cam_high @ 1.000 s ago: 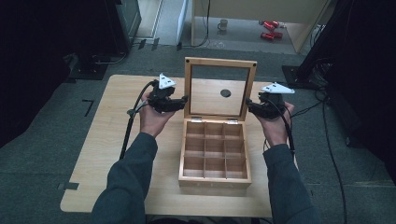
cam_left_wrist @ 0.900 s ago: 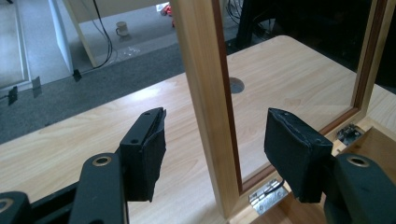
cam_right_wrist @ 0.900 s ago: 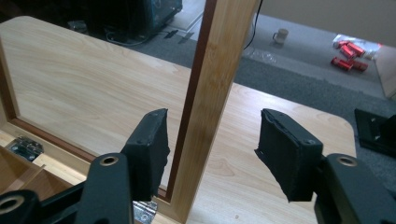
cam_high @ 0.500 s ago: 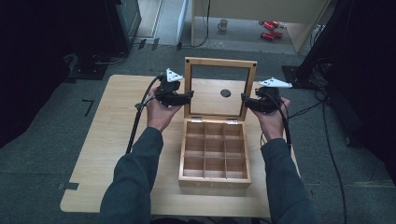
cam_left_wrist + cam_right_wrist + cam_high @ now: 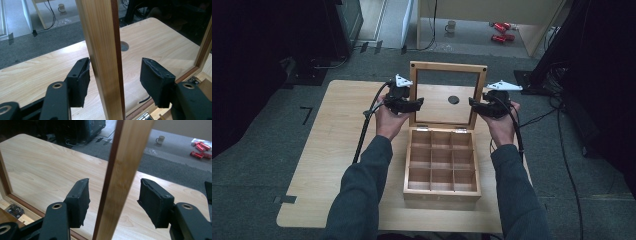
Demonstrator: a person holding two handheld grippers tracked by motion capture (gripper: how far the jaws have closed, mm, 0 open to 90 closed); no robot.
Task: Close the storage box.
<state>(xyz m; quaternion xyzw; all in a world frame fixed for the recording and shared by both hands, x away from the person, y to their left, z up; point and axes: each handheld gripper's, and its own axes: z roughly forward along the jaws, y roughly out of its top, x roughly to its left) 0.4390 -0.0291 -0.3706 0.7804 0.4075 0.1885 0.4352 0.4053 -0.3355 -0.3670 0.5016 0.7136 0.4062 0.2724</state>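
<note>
Both grippers straddle the upright lid of the wooden box, one on each side rail. Left gripper sits over the lid's left rail: one pad looks to be touching the rail's outer face or just beside it, the other pad stands well apart across the glass side. Jaws have just been closing, rail between them, not clamped yet. Right gripper sits over the right rail, gaps visible on both sides, so open around it, no grip; its jaws have just been narrowing too.

Change over the last second: both hands came inward from beside the box to the lid's edges, left hand travelled further. Lid itself has not moved, standing open and roughly vertical on its hinges.

My read: this is the set-up for swinging the lid, probably shutting it. Both sides need to clamp before any swing, otherwise the frame can twist on the hinges.

Box sits at the near-centre of the table, compartments look empty as far as I can see. Table's cable hole is behind the lid, visible through the pane. Nothing lies in the lid's swing path. Further out, on the floor: a mug and red cans, irrelevant. Trailing gripper cables hang clear of the box.
</note>
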